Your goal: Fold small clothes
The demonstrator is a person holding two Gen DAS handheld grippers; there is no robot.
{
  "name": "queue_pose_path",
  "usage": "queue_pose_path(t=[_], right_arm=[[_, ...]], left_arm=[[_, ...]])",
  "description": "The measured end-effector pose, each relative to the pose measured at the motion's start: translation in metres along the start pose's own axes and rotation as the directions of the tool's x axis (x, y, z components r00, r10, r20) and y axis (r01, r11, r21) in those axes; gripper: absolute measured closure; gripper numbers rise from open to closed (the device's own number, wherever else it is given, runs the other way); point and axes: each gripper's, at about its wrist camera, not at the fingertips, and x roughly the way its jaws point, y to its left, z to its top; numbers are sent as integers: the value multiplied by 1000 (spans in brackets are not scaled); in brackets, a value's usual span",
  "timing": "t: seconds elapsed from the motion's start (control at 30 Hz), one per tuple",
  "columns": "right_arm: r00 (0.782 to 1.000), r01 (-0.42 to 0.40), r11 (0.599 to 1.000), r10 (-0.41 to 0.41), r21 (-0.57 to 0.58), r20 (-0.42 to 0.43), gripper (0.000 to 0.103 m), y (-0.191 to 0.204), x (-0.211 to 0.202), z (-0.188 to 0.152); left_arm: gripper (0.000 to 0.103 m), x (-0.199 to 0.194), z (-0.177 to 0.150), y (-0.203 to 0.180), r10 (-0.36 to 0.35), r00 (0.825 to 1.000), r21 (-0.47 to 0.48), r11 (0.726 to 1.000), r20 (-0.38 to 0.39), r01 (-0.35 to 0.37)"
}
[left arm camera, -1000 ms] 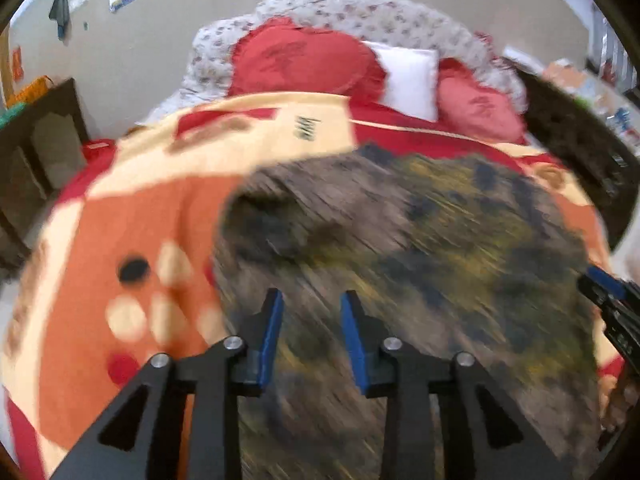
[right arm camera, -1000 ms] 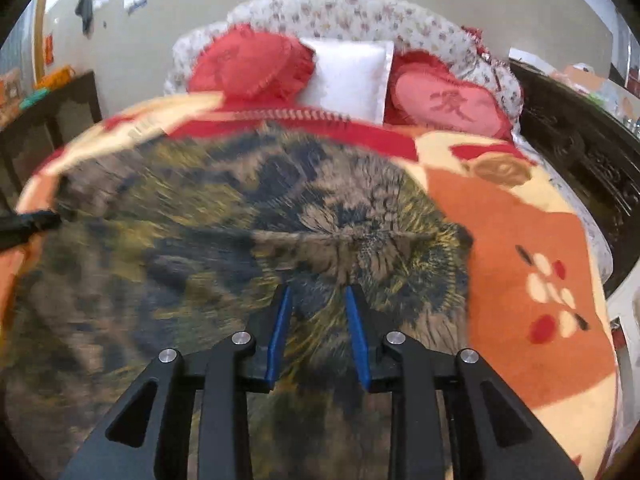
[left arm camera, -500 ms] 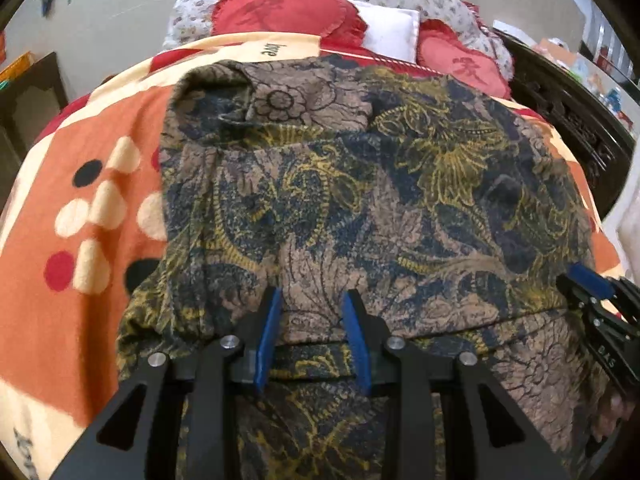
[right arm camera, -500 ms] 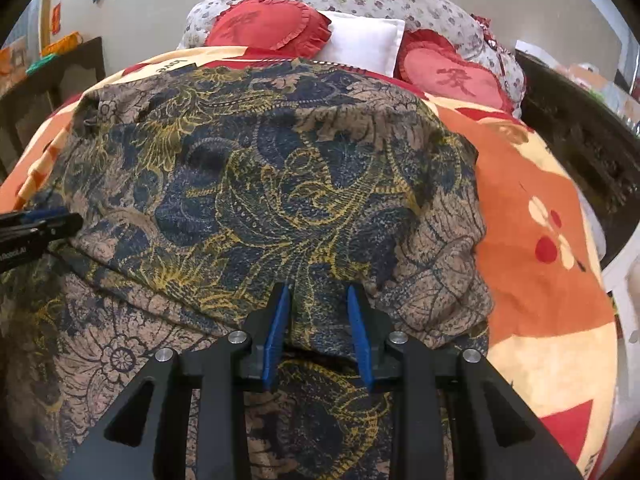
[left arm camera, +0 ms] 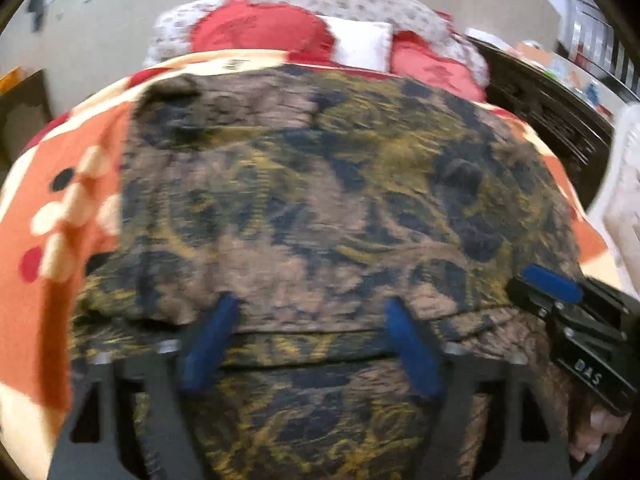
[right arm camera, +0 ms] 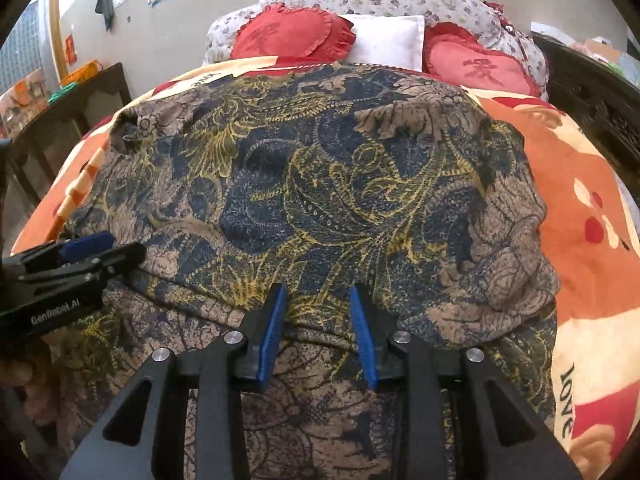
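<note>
The left claw (left arm camera: pixel 310 334) is opening, its blue pads spread wide over the folded edge of the patterned garment (left arm camera: pixel 320 200), apparently no longer pinching it, though that view is smeared by blur. The right claw (right arm camera: pixel 320 326) is opening slightly too, and the sharp right view is showing a ridge of the cloth's fold lying between its narrow pads; whether they are pressing it is unclear. The garment is lying folded over on the orange bedspread (right arm camera: pixel 592 208). Only the right view is showing the paisley print clearly, plus the heart cushions (right arm camera: pixel 292 36) and white pillow (right arm camera: pixel 390 40) beyond.
</note>
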Motion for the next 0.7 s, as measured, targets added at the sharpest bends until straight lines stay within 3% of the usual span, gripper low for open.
queue_pose_path(t=[0.03,0.1,0.4,0.47,0.53,0.6,0.7], right_arm=[[1000,5,1000,-5,-5,2,73,0,0,0],[1000,15,1000,-15,-13,5,73,0,0,0],[1000,-2,1000,2,5,4,73,-2,2,3],[1000,-10,1000,10,5,-3,73,-3,1,4],[998,-13,1000,13,-11,-57,73,-4,-8,10],[997,-17,1000,15,-18,-77,73,-5,-36,7],[995,-47,995,39,-89,-93,73,-7,-74,-17]], left_arm=[[0,3,-1,-6,-3,1000,29,1000,-15,4],[0,5,-1,-17,57,998,82,995,-26,-55],[0,8,2,-21,75,997,86,994,-36,-71],[5,0,1,-19,48,997,89,995,-52,-43],[11,-22,-2,-6,-16,997,71,997,-71,21],[11,-55,-10,11,-56,997,53,997,-59,59],[11,-102,-34,41,-39,998,83,996,-59,44]])
